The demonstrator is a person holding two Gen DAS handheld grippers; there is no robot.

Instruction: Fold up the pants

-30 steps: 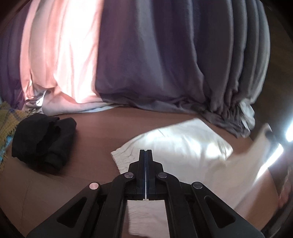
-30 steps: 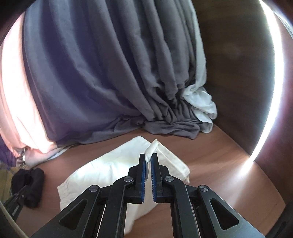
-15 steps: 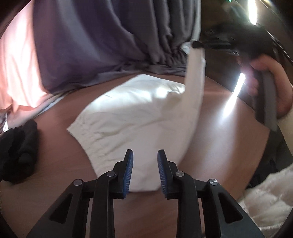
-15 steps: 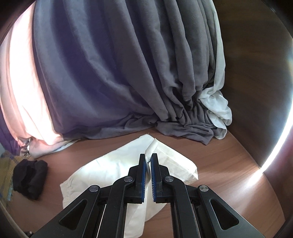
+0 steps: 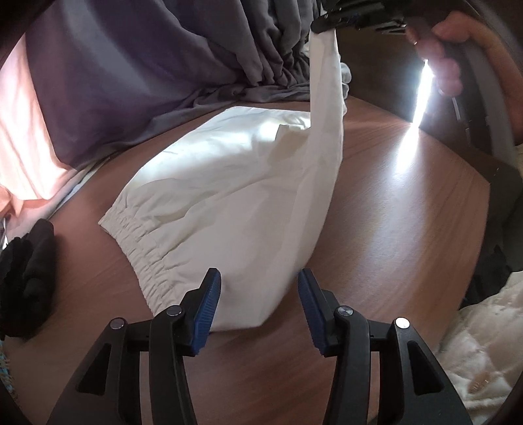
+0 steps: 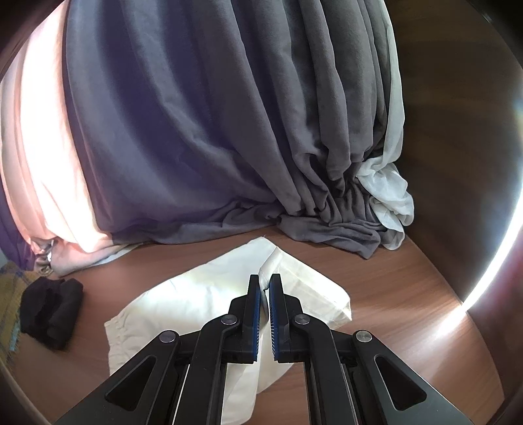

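White pants (image 5: 228, 196) with an elastic waistband (image 5: 143, 248) lie folded on the brown wooden table (image 5: 392, 229). My left gripper (image 5: 258, 276) hovers low over their near corner. Its jaws are opening, with the cloth's edge between the blue pads (image 5: 206, 300) but not pinched. At the top right of the left wrist view, my right gripper (image 5: 322, 24), held by a hand (image 5: 438, 49), is shut on the end of a pant leg (image 5: 327, 114) and holds it up as a taut strip. In the right wrist view, the right gripper (image 6: 264, 284) is shut above the pants (image 6: 196, 300).
Grey curtains (image 6: 228, 130) hang down onto the table's far edge, with a sunlit pink part (image 6: 32, 147) at the left and a white sheer (image 6: 389, 193) at the right. A black cloth bundle (image 6: 49, 314) lies left of the pants. White quilted fabric (image 5: 483, 343) lies at the near right.
My left gripper has gone from shut to open, rolled, and dropped toward the near corner of the pants. The right gripper stays shut, holding the leg up.
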